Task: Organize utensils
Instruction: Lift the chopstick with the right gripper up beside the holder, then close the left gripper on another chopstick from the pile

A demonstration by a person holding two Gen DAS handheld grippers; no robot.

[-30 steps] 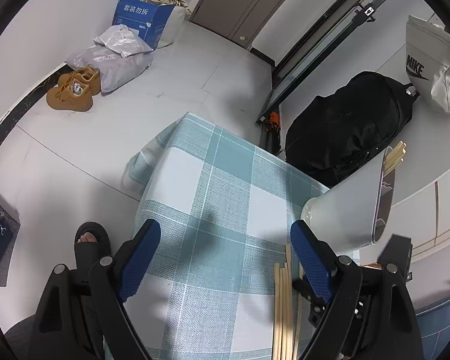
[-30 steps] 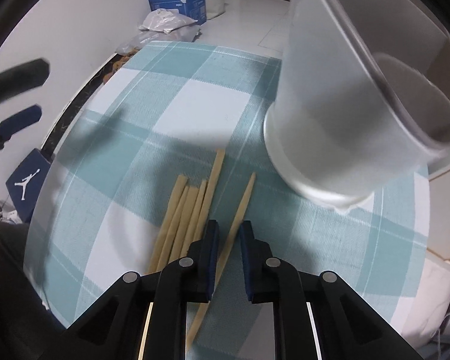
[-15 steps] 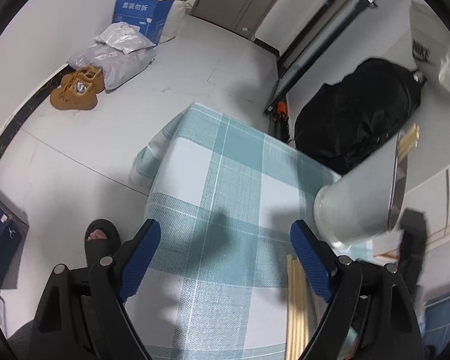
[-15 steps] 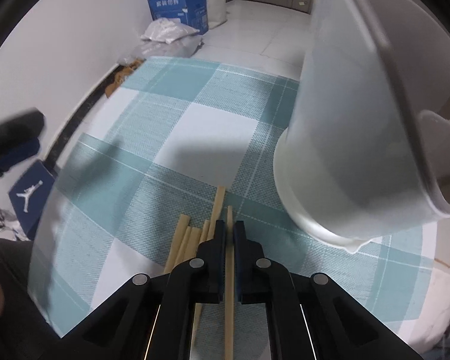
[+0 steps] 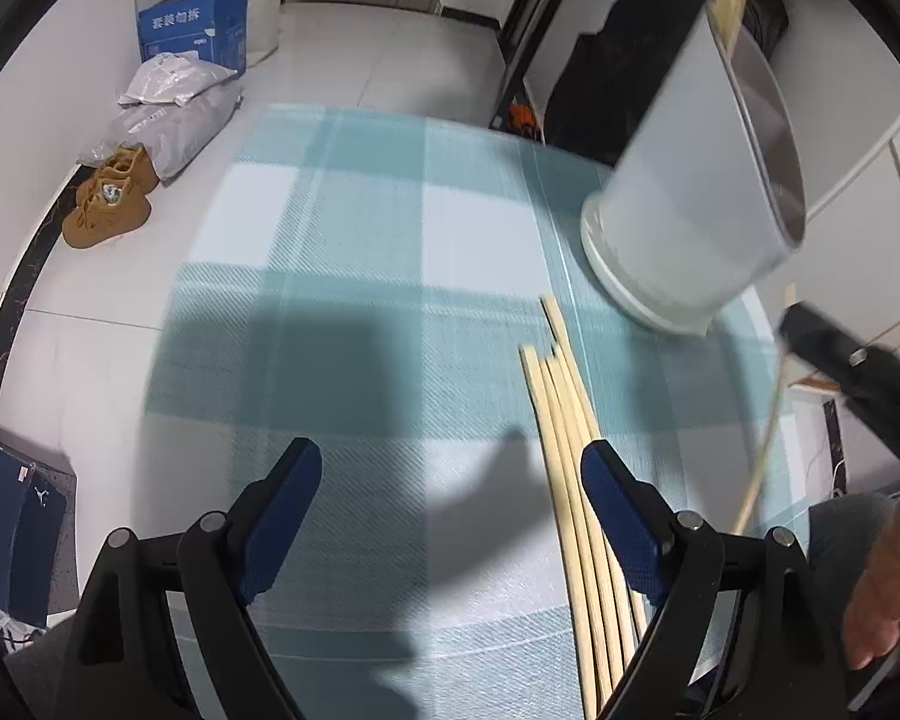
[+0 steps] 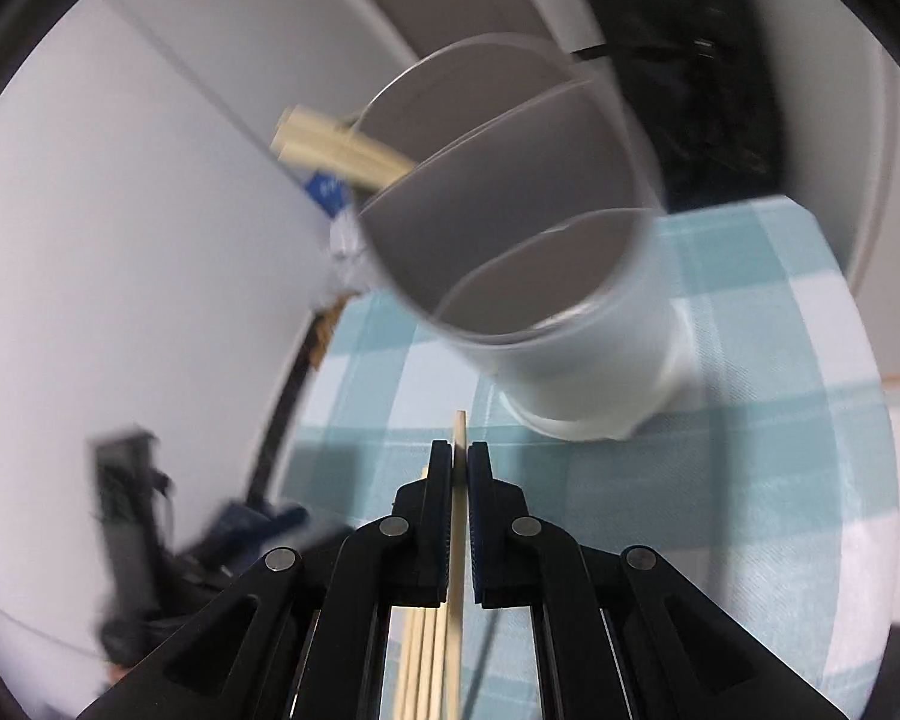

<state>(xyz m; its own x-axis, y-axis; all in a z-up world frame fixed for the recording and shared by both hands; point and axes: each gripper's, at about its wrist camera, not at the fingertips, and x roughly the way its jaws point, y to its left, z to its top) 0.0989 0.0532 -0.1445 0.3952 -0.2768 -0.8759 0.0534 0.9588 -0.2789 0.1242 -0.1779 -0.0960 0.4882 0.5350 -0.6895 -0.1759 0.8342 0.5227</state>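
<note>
My right gripper point(image 6: 461, 457) is shut on one wooden chopstick point(image 6: 457, 516) and holds it lifted above the table, its tip pointing toward the white divided utensil holder point(image 6: 570, 324). The holder has chopsticks point(image 6: 330, 147) standing in its far compartment. In the left wrist view the holder point(image 5: 690, 180) stands at the right, and several loose chopsticks point(image 5: 576, 480) lie on the checked cloth point(image 5: 360, 276) next to my open, empty left gripper point(image 5: 450, 498). The right gripper point(image 5: 858, 384) with its held chopstick point(image 5: 765, 438) shows at the right edge.
The table is small, with floor close on the left and far sides. On the floor lie a blue box point(image 5: 195, 24), grey bags point(image 5: 174, 102), brown shoes point(image 5: 111, 204) and a black backpack point(image 5: 618, 42).
My right gripper closed on a chopstick, lifted it off the cloth and tilted up toward the holder's opening. My left gripper moved in over the table, nearer the loose chopsticks.
</note>
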